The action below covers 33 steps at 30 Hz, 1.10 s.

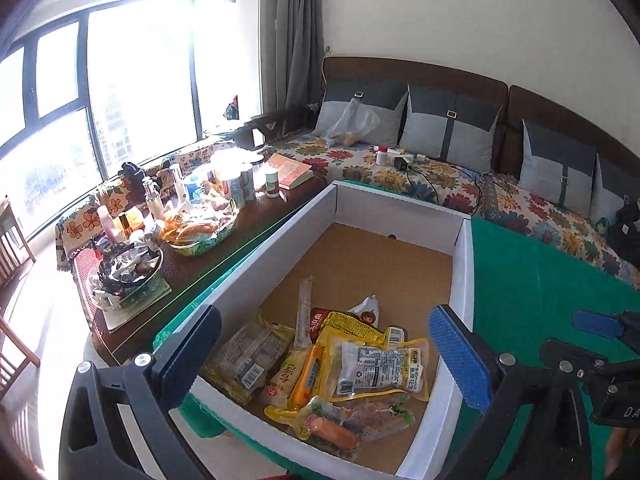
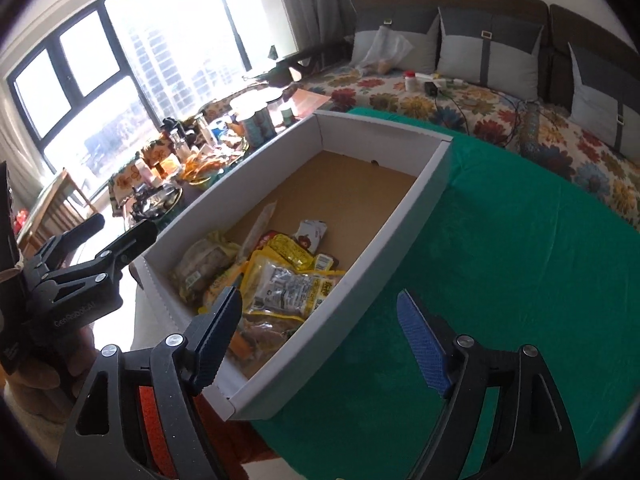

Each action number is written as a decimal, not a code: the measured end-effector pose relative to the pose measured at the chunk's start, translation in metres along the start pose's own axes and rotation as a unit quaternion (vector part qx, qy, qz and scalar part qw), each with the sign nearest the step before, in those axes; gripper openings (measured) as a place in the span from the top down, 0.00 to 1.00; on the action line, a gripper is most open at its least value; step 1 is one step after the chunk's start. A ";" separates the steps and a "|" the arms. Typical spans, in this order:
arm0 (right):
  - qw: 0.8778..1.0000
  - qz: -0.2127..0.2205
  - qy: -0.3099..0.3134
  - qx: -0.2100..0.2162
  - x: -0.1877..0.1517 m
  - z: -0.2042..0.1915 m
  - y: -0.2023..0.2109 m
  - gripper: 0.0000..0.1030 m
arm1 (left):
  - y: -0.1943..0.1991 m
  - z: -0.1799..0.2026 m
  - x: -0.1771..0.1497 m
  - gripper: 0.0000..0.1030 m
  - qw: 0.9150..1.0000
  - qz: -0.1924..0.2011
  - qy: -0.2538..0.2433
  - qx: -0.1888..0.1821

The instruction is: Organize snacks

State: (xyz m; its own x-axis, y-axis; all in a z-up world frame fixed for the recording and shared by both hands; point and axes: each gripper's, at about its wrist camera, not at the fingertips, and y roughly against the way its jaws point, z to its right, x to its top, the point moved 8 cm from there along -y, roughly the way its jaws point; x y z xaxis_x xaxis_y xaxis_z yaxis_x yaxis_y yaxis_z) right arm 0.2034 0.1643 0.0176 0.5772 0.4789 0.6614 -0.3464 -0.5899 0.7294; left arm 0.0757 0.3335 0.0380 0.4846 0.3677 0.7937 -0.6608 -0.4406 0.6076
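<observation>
Cardboard box (image 1: pixel 464 264) on green cloth (image 1: pixel 540 280) collects your snack packets (image 1: pixel 344 364), piled at its near end | left gripper (image 1: pixel 324 352) spread wide above them, holding nothing | right gripper (image 2: pixel 320 336) likewise empty, straddling the near wall.

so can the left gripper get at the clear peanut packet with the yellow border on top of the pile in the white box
Probably yes. The left gripper is open right above the clear yellow-bordered peanut packet, which lies uncovered atop the pile in the open white cardboard box.
</observation>
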 end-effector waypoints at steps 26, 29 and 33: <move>0.995 -0.027 0.087 -0.048 -0.003 -0.058 -0.023 0.19 | 0.003 -0.028 -0.021 0.00 0.995 -0.048 -0.043 0.072; 0.994 -0.020 0.086 -0.057 0.001 -0.061 -0.021 0.19 | 0.002 -0.031 -0.023 0.00 0.995 -0.057 -0.035 0.070; 0.994 -0.007 0.089 -0.068 0.007 -0.068 -0.017 0.19 | 0.001 -0.036 -0.025 0.00 0.996 -0.068 -0.017 0.058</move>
State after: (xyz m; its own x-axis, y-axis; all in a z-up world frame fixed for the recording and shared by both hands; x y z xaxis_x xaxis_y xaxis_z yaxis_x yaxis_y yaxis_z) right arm 0.1630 0.2211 0.0217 0.4464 0.6016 0.6625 -0.4425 -0.4951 0.7477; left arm 0.0423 0.3535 0.0180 0.5851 0.4036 0.7034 -0.5182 -0.4810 0.7072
